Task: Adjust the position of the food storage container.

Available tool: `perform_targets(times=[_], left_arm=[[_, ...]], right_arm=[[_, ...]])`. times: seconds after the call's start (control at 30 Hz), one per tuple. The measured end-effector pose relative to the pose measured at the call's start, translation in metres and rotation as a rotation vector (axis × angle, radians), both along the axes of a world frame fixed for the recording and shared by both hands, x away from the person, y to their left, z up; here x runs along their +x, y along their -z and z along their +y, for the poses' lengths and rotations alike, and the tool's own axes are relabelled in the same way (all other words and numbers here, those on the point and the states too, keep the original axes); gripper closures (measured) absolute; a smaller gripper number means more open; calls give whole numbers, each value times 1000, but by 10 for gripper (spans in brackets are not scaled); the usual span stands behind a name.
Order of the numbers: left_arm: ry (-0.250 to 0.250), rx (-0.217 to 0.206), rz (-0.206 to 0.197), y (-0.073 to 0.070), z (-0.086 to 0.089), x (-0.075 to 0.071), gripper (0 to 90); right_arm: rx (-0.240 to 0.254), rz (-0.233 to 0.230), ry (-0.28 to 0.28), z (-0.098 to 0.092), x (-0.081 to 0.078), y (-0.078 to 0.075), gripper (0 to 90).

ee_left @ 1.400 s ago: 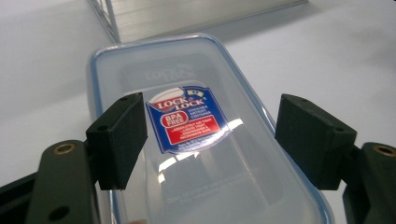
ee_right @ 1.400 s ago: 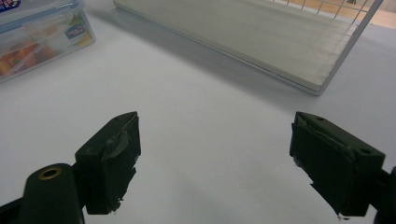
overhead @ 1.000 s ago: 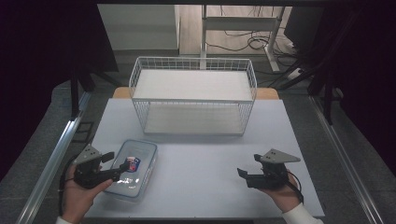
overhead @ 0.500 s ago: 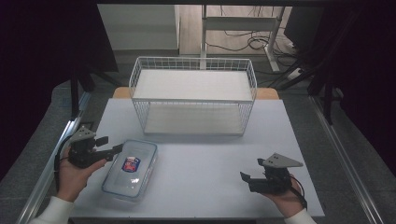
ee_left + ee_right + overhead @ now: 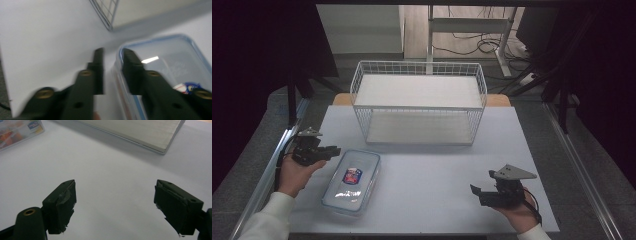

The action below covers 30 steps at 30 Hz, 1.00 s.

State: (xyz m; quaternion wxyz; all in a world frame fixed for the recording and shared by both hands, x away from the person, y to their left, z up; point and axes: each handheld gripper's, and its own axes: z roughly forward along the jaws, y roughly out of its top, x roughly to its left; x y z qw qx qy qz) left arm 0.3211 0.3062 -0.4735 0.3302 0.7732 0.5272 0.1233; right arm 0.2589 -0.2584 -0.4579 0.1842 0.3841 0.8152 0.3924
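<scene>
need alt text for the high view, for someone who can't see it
A person's hands hold tongs at a white table: the left tongs beside a clear lidded box, the right tongs apart near the front right. A white wire basket stands at the back.

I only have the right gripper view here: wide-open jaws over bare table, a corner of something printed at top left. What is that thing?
Observer: A clear lidded plastic container lying flat on the table, with a red and blue label inside.
Operator: Where is the left gripper?
Observer: The left gripper sits just off the container's far left corner, jaws slightly apart. In its own view one jaw is over the lid edge, the other beside it.
Operator: Is it gripping the container?
Observer: Not that I can see; that view is blurred.
Operator: What's the slab at my top right?
Observer: The bottom shelf of a white wire basket rack.
</scene>
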Motion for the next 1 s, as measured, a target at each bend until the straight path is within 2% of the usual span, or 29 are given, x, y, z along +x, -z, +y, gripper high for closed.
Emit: perform_targets(times=[0.13,0.27,0.37,0.43,0.47,0.63,0.77,1.0], left_arm=[[0,-6,53,12,2,6,891],[7,-4,83,18,1,8,898],[22,-3,87,19,-2,8,900],[32,35,63,17,-9,8,900],[34,38,63,16,-10,8,900],[42,32,76,16,-11,11,900],[62,45,79,15,-19,15,900],[125,75,87,12,-41,24,900]], right_arm=[[-11,3,5,0,0,2,183],[-13,6,7,1,1,3,183],[-18,7,8,1,1,4,183],[-19,11,8,2,1,4,183],[-21,10,6,2,1,4,183],[-21,10,5,2,1,4,183],[-21,11,5,2,1,5,183],[-24,10,5,2,1,5,183]])
